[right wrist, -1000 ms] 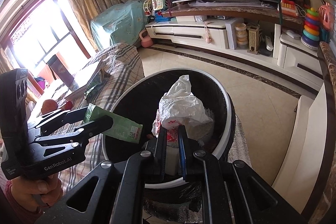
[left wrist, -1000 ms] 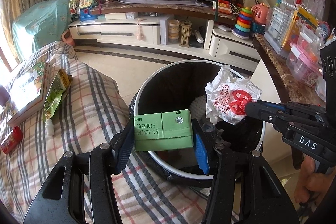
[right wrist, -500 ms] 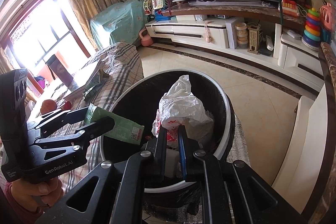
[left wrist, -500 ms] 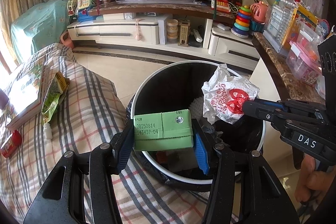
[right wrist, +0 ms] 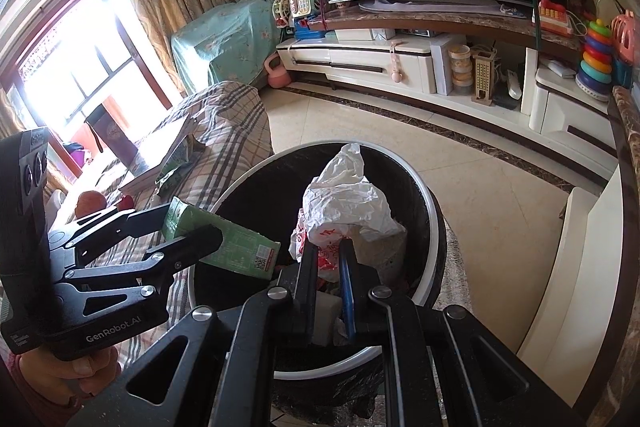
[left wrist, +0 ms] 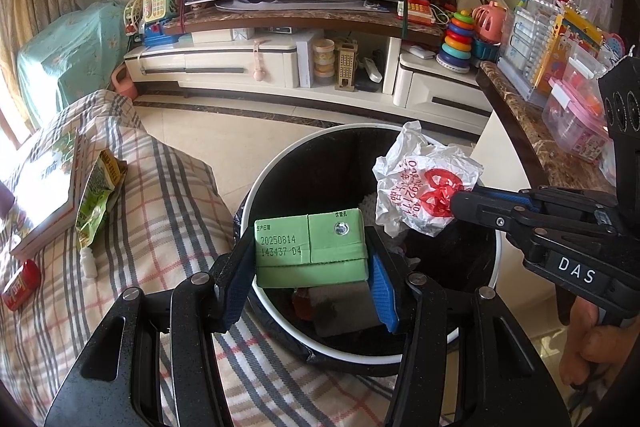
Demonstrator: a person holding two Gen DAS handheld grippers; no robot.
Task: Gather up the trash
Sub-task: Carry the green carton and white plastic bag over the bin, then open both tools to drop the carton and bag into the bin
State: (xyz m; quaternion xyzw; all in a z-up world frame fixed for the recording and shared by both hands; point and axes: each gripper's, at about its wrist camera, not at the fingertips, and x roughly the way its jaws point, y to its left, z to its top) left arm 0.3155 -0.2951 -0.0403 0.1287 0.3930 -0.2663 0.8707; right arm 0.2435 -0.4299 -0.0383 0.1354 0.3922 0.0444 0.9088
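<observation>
Living-room setting: a checked blanket (left wrist: 132,227) is covering the seat on the left, and a white-rimmed black trash bin (left wrist: 256,187) is standing beside it on the tiled floor.

Left gripper (left wrist: 310,263): its blue-padded jaws are clamping a green drink carton (left wrist: 310,247) by its sides, holding it over the near rim of the bin. The carton's lower faces are hidden from the left wrist view; the right wrist view is showing it tilted, with a printed code near its end (right wrist: 240,247).

Right gripper (right wrist: 328,267): its jaws are pinching a crumpled white plastic bag with red print (left wrist: 424,187), holding it above the bin's opening. How much of the bag is sitting between the pads is hard to make out.

Bin contents: dark and pale shapes are lying at the bottom, too shadowed to name.

Blanket items: a book (left wrist: 44,187), a green snack wrapper (left wrist: 96,199), a small white bottle (left wrist: 87,261) and a red object (left wrist: 20,285), the last partly cut off by the lens edge.
</observation>
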